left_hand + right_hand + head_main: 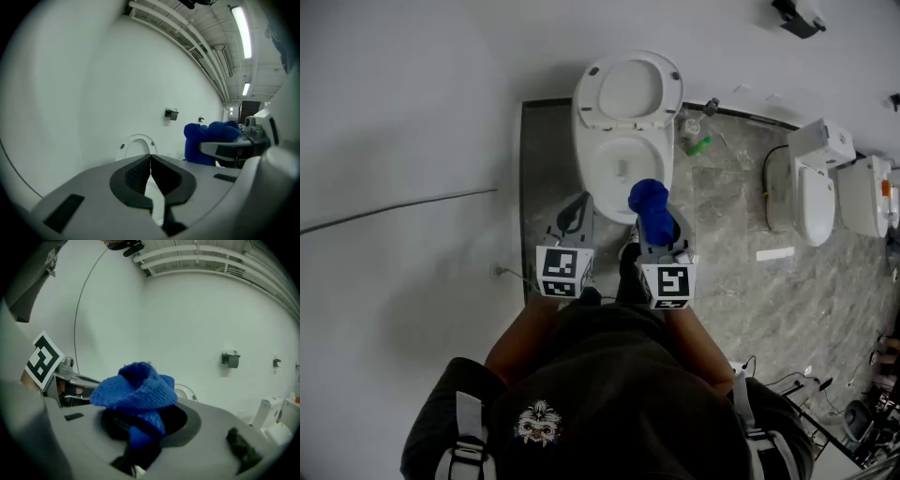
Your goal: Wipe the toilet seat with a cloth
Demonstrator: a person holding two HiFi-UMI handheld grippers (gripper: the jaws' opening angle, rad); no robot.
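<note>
A white toilet (623, 155) stands against the wall with its seat and lid (630, 91) raised. My right gripper (657, 223) is shut on a bunched blue cloth (651, 204), held over the front right rim of the bowl. In the right gripper view the blue cloth (138, 394) fills the jaws. My left gripper (575, 214) hovers at the bowl's front left, shut with nothing in it. In the left gripper view, its black pads (140, 174) meet, and the raised seat (137, 146) and the blue cloth (206, 140) show beyond.
A dark floor strip (546, 169) lies left of the toilet, with a cable (511, 274) at its edge. A green bottle (697, 145) and small items sit right of the toilet. Two more white toilets (811, 187) stand further right. A wall box (230, 359) hangs on the white wall.
</note>
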